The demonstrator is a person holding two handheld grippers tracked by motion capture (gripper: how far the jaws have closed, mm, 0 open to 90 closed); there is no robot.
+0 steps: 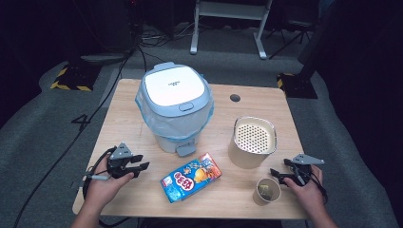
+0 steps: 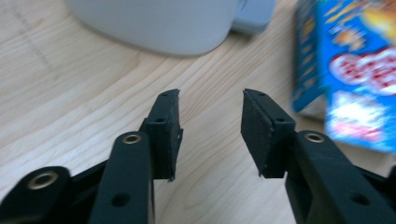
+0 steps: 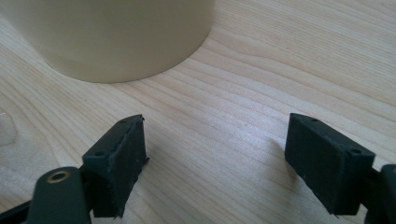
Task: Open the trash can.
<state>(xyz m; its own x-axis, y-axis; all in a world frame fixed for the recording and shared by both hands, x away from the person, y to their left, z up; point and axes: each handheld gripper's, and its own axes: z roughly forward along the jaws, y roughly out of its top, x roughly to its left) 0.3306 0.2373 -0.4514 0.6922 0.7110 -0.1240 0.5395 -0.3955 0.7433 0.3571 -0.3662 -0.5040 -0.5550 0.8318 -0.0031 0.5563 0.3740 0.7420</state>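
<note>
Snack box (image 1: pixel 191 177), blue, lying flat near front edge of bench (image 1: pixel 138 190), between the two hands, just in front of bin's pedal; blurred blue panel at right edge of left gripper view (image 2: pixel 355 79).

Bench: light wood, small dark round hole (image 1: pixel 235 98) near far side.

Lidded bin (image 1: pixel 175 107), pale blue-grey, white lid shut, clear liner bunched under rim, standing left of centre; white base at top of left gripper view (image 2: pixel 154 23).

Cream canister (image 1: pixel 253 141) with perforated insert, upright, right of centre; curved wall at top of right gripper view (image 3: pixel 112 37).

Paper cup (image 1: pixel 266 191), upright, in front of canister, something pale inside, too small to identify; just beside right hand-held gripper.

Left hand-held gripper (image 1: pixel 135 167), held in left hand at front left, pointing towards snack box, well short of it; jaws apart, only bare wood between pads (image 2: pixel 164 135).

Right hand-held gripper (image 1: pixel 278 175), at front right, jaws apart, pads (image 3: pixel 119 163) over bare wood, nothing clamped.
</note>
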